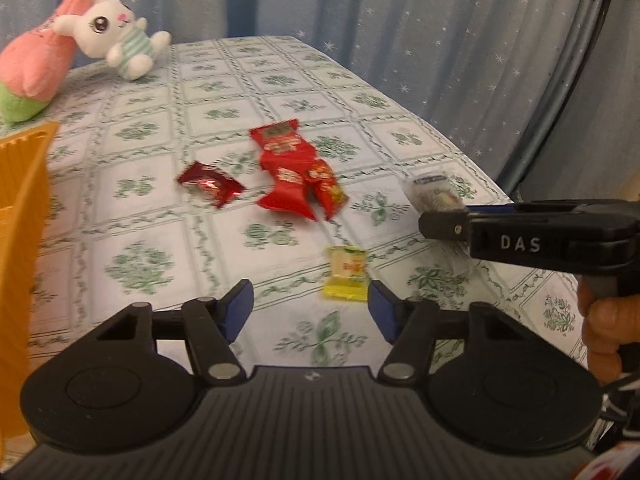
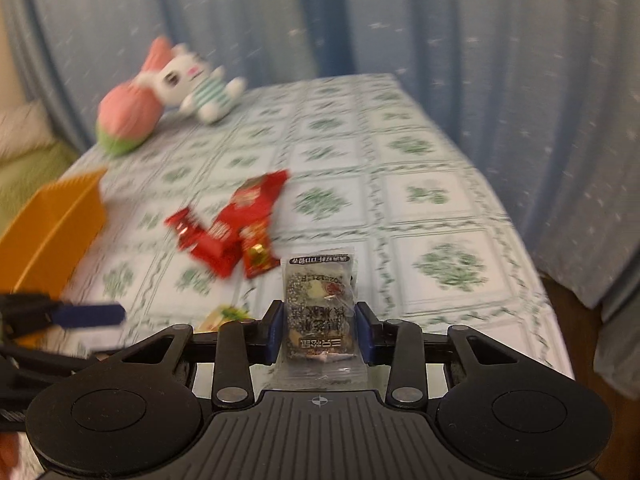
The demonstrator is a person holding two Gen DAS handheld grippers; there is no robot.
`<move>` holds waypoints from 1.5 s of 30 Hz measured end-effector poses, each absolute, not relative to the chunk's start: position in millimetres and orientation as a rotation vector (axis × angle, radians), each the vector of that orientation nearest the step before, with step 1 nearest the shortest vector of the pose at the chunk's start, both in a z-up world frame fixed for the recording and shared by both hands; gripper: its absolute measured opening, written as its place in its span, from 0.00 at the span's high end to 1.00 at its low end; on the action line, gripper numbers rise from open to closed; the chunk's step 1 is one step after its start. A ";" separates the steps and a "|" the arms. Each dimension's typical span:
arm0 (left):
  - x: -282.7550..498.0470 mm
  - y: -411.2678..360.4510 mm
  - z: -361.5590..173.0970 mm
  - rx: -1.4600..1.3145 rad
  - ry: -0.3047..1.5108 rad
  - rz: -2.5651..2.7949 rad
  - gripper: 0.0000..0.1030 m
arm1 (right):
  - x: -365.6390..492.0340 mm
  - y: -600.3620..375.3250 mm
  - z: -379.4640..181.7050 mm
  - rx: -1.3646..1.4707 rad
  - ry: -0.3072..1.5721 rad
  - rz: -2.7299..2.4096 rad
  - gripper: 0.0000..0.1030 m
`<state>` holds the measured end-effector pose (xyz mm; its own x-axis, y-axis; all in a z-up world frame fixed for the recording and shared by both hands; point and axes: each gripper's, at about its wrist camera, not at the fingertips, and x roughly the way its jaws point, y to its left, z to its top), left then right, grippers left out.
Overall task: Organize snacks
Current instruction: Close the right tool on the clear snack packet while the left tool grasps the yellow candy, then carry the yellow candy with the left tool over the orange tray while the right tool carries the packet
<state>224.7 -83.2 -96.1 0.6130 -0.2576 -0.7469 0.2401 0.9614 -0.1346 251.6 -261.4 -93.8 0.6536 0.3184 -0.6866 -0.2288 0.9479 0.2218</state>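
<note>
The right hand-held gripper [image 2: 319, 330] pinches a crinkly clear snack packet [image 2: 318, 312]; the left hand-held gripper [image 1: 311, 309] gapes empty.

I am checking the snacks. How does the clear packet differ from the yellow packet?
The clear packet is gripped in the shut right claw above the table; the yellow packet lies flat there, before the open, empty left claw. The clear packet shows its dark filling; the yellow packet is opaque. Both are small sealed snacks.
</note>
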 end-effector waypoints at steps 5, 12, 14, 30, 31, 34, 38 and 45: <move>232.2 -101.5 -104.6 0.001 0.837 -0.307 0.58 | 249.2 -267.8 -90.5 0.131 0.800 0.277 0.64; 240.1 -117.9 -113.3 0.063 0.839 -0.310 0.78 | 248.7 -269.0 -91.9 0.136 0.807 0.281 0.64; 238.9 -118.3 -113.9 0.072 0.836 -0.312 0.79 | 248.9 -268.9 -92.0 0.138 0.807 0.281 0.64; 190.6 -69.8 -69.6 0.014 0.818 -0.214 0.81 | 211.9 -239.6 -71.3 0.123 0.757 0.319 0.64; 186.4 -66.5 -65.0 0.014 0.812 -0.208 0.81 | 207.0 -236.8 -69.0 0.125 0.756 0.314 0.64; 172.7 -55.8 -51.5 0.000 0.794 -0.194 0.81 | 192.9 -231.1 -59.6 0.155 0.755 0.300 0.64; 155.9 -42.1 -34.2 -0.016 0.773 -0.178 0.81 | 174.5 -219.8 -44.1 0.163 0.740 0.300 0.64; 125.3 -16.4 -5.1 -0.045 0.735 -0.159 0.81 | 144.3 -192.5 -20.4 0.152 0.730 0.306 0.64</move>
<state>125.3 -16.4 -5.2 0.7302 -0.1601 -0.6642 0.1288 0.9870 -0.0963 144.3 -192.5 -20.4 0.7033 0.3267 -0.6314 -0.2213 0.9446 0.2423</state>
